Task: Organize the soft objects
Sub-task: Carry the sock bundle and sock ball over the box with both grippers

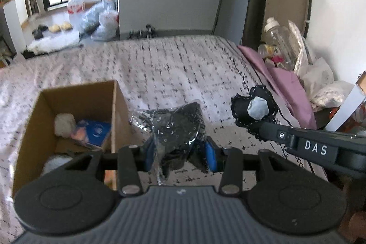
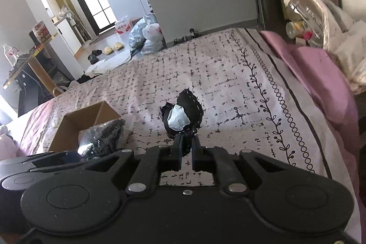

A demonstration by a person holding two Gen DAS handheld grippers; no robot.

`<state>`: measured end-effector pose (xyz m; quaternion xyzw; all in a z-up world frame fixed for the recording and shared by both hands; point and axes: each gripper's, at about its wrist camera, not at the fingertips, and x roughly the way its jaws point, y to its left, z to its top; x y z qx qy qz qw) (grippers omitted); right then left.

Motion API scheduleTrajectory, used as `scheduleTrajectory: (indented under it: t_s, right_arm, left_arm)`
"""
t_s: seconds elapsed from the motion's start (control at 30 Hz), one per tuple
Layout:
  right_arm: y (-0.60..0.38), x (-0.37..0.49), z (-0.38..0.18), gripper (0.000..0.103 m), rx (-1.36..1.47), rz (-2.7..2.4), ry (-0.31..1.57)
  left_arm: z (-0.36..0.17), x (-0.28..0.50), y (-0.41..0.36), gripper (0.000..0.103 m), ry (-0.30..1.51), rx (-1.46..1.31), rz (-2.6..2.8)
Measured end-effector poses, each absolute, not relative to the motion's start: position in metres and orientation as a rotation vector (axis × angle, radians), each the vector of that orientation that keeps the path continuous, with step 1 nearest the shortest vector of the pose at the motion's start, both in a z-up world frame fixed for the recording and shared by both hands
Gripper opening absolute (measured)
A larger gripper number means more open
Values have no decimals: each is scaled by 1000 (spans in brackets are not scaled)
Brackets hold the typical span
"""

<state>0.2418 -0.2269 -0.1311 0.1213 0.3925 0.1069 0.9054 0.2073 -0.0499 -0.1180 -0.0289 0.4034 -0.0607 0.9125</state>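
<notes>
Left gripper (image 1: 180, 152) fingers clamp a bagged black item (image 1: 176, 122); right gripper (image 2: 186, 148) fingers pinch a black pouch (image 2: 183, 113). Cardboard box (image 1: 77, 95) at 9 o'clock.

Left gripper (image 1: 180, 152) and right gripper (image 2: 186, 143), both clamped, side by side.

Matt brown cardboard box (image 1: 75, 97). Glossy crinkled plastic round dark knit bundle (image 1: 176, 120). Black cloth pouch (image 2: 183, 114), stitched edge. Bed (image 2: 228, 74): soft printed cloth. Tongs (image 2: 185, 145) matt black plastic.
</notes>
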Motion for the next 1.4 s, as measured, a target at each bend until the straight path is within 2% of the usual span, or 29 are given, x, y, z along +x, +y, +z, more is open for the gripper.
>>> scheduleTrajectory:
  t_s: [0.63, 1.4]
  right_arm:
    - [-160, 216, -106, 8, 158, 286, 743]
    - [-88, 218, -102, 8, 127, 361, 726]
  left_arm:
    - [-106, 170, 17, 43, 781, -101, -87]
    - [-121, 189, 114, 43, 773, -100, -61]
